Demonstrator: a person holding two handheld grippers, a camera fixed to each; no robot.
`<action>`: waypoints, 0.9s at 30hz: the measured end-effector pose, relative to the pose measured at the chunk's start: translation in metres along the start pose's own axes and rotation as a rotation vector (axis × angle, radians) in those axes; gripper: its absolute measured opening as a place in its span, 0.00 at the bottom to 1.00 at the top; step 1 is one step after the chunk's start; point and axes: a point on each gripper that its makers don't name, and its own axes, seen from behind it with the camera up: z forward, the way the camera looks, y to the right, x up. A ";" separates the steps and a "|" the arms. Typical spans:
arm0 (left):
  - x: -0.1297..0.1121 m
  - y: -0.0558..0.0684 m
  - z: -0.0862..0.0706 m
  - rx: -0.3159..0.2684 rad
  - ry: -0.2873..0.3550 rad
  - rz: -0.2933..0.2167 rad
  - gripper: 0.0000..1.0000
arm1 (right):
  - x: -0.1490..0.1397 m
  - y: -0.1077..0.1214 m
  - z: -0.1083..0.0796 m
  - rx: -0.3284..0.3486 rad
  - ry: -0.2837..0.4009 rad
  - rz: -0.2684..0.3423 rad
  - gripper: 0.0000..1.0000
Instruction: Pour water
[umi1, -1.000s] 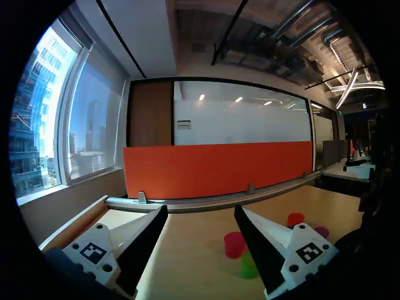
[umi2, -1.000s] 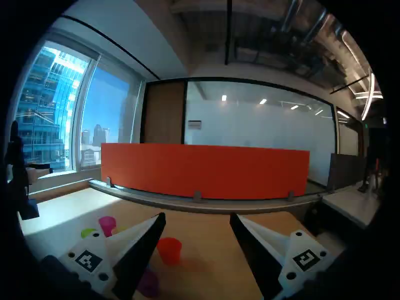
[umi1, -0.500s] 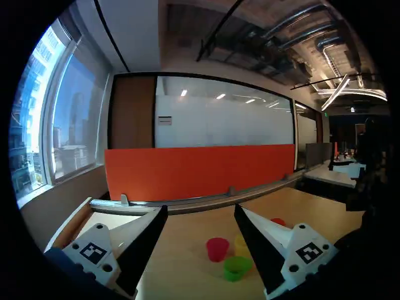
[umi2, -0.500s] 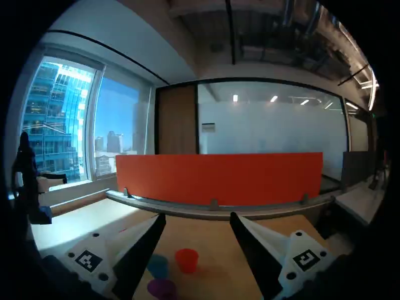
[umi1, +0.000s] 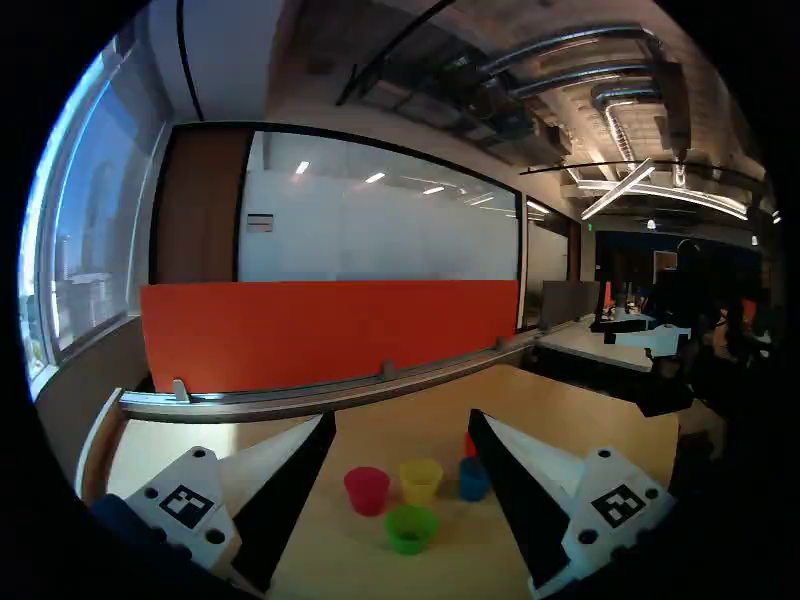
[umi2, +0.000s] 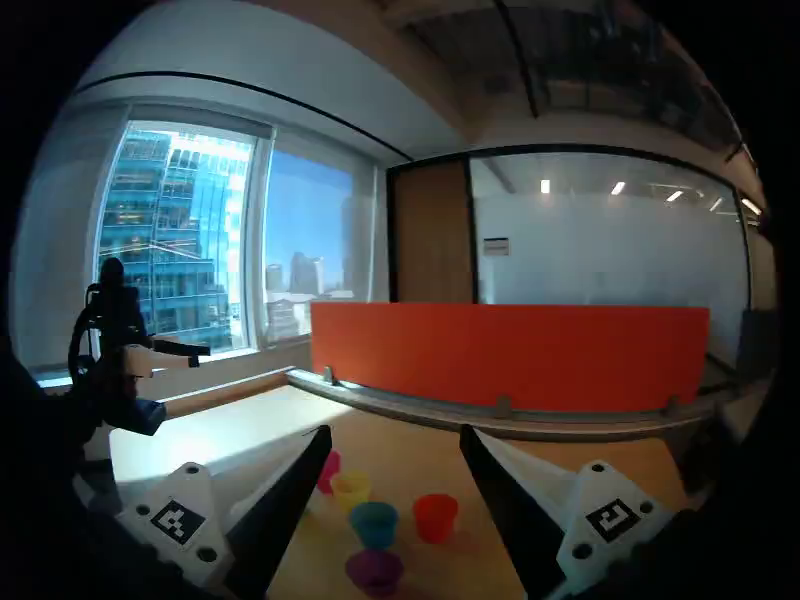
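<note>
Jaws of my left gripper (umi1: 400, 415) stand wide apart and empty; a square black-and-white marker (umi1: 187, 506) on each finger carries no readable writing. On the desk (umi1: 335, 560), the green cup (umi1: 411, 528) sits nearer me than the yellow cup (umi1: 421, 480), with the pink cup (umi1: 367, 490) just left of it and the blue cup (umi1: 473, 478) just right. Beyond and right of it, an orange cup (umi1: 468, 444) is mostly hidden by my finger. My right gripper (umi2: 395, 432) gapes empty too, its finger cutting off the pink cup beside the yellow one. Farthest, a wall sign (umi1: 259, 222) is too small to read.
</note>
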 end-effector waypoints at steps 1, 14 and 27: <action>0.001 0.003 0.001 -0.014 0.003 -0.003 0.99 | 0.000 -0.004 0.000 0.013 -0.001 -0.009 0.99; -0.007 0.017 0.004 -0.106 -0.051 0.031 0.99 | -0.010 -0.024 0.013 0.089 -0.082 -0.071 0.99; -0.047 0.007 0.015 -0.152 -0.171 0.042 0.99 | -0.040 -0.023 0.021 0.154 -0.237 -0.127 0.99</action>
